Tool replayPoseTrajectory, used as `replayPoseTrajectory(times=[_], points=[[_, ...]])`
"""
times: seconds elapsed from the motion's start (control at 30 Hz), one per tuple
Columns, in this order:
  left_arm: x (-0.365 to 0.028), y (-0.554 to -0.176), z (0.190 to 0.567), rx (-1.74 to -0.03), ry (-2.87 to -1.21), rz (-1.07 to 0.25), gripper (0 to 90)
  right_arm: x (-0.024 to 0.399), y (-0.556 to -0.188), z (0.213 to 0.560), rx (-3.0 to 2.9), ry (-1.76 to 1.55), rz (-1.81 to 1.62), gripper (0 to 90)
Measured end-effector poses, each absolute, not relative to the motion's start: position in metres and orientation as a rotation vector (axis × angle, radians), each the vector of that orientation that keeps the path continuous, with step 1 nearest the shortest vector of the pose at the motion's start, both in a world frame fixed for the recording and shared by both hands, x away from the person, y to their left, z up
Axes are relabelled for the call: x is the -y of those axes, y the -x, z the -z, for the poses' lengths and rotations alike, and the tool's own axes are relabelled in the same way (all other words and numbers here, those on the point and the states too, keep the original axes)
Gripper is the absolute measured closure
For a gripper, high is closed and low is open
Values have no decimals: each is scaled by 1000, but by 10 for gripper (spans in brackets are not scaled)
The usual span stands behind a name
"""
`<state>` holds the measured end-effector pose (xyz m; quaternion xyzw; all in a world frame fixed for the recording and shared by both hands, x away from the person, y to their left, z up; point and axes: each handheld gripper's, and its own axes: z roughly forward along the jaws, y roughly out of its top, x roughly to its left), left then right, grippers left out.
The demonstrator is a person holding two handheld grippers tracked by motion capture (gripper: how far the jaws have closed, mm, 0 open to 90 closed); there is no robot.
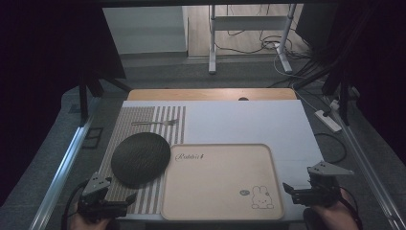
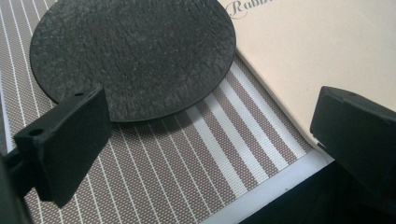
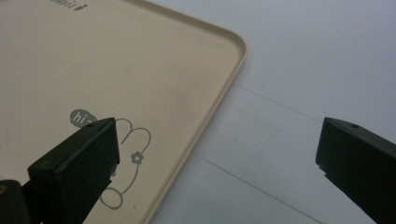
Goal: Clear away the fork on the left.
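— What's biggest on the bench (image 1: 210,94)?

— The white sheet (image 1: 249,122) spread over its wooden top; only a strip of wood shows along the far edge, in the upper middle of the high view. Next comes the cream tray (image 1: 218,179), a smooth rounded rectangle with a low raised rim, sitting in the lower middle. It carries the script word "Rabbit" near its upper left corner and a small outlined bunny at its lower right.

— And to its left?

— A woven striped placemat (image 1: 143,124), brown with white lines, thin ones on the left and broad ones toward the tray. On it lies a dark round mat (image 1: 140,159), matte and rough-grained, its right edge just over the tray's rim. Further up the placemat is a slim metal fork (image 1: 155,123), too small to make out clearly.

— The tongs?

— The left tongs (image 1: 131,200) sit in the lower left, spread wide with nothing between them, near the round mat's near edge, over the placemat. The right tongs (image 1: 287,188) are in the lower right, also spread and empty, just off the tray's right edge near the bunny. The hands behind both are cut off by the bottom of the frame.
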<state>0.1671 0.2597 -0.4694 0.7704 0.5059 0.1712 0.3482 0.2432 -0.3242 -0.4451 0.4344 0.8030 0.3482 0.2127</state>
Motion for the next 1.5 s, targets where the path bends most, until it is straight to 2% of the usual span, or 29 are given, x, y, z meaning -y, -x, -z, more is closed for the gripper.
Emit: replayPoseTrajectory(times=[0.87,1.27,1.5], points=[[-268,-171,470,-1311,-1954,-343,0,325,-246,446,-2288,-1206,-987,3],[-267,-177,469,-1249,-1940,-341,0,325,-246,446,-2296,-1195,-991,3],[-266,-183,470,-1202,-1938,-298,0,325,-245,446,-2297,-1193,-993,4]])
